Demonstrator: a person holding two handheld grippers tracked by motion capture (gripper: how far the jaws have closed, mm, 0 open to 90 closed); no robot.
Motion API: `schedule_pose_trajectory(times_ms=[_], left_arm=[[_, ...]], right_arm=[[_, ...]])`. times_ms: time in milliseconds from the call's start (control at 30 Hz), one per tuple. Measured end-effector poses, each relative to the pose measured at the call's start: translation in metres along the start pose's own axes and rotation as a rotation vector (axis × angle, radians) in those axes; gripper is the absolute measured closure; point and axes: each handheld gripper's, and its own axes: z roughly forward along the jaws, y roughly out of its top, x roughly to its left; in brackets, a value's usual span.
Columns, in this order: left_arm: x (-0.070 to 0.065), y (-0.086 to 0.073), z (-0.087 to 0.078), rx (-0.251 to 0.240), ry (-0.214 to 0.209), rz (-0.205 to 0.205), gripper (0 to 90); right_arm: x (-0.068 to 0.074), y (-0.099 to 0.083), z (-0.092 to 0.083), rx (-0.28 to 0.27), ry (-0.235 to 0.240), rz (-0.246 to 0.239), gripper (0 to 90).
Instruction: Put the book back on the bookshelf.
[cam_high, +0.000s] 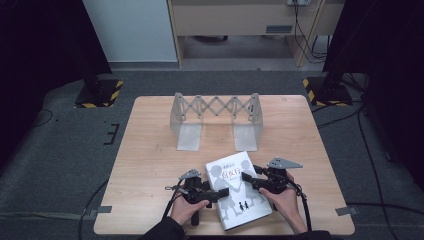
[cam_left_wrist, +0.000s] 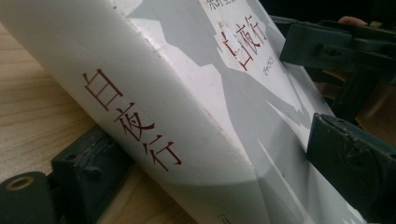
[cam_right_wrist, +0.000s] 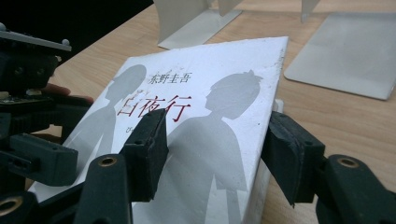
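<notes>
A white book (cam_high: 240, 197) with grey silhouettes and a red title lies near the table's front edge. My left gripper (cam_high: 220, 194) holds its spine side: one jaw sits under the spine (cam_left_wrist: 140, 126), the other presses on the cover, so that side is tilted off the wood. My right gripper (cam_high: 250, 179) straddles the book's opposite long edge. In the right gripper view, one jaw of the right gripper (cam_right_wrist: 217, 154) hovers over the cover (cam_right_wrist: 210, 93) and the other stands beside the edge with a gap, open. The right gripper (cam_left_wrist: 336, 51) appears beyond the book in the left gripper view.
A grey expanding metal bookend rack (cam_high: 215, 117) stands at the back middle of the wooden table (cam_high: 150, 165), its two flat base plates (cam_right_wrist: 345, 51) pointing toward the book. The person's hands come in at the front edge. Cables trail off the table's front.
</notes>
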Motion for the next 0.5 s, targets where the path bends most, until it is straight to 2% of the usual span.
schedule_pose_trajectory(times_ms=[100, 167, 500], left_arm=[[0.0007, -0.0003, -0.0002, -0.009, 0.0, -0.016, 10.7], [0.0, -0.0001, -0.0003, -0.001, 0.008, -0.007, 11.1], [-0.0039, -0.0008, 0.0025, -0.006, 0.03, 0.002, 10.9]], right_arm=[[-0.0014, -0.0022, 0.0016, 0.009, 0.0, 0.015, 41.4], [-0.0035, -0.0044, 0.0026, 0.021, 0.007, 0.045, 41.2], [-0.0093, -0.0097, 0.0013, 0.023, 0.019, 0.087, 40.8]])
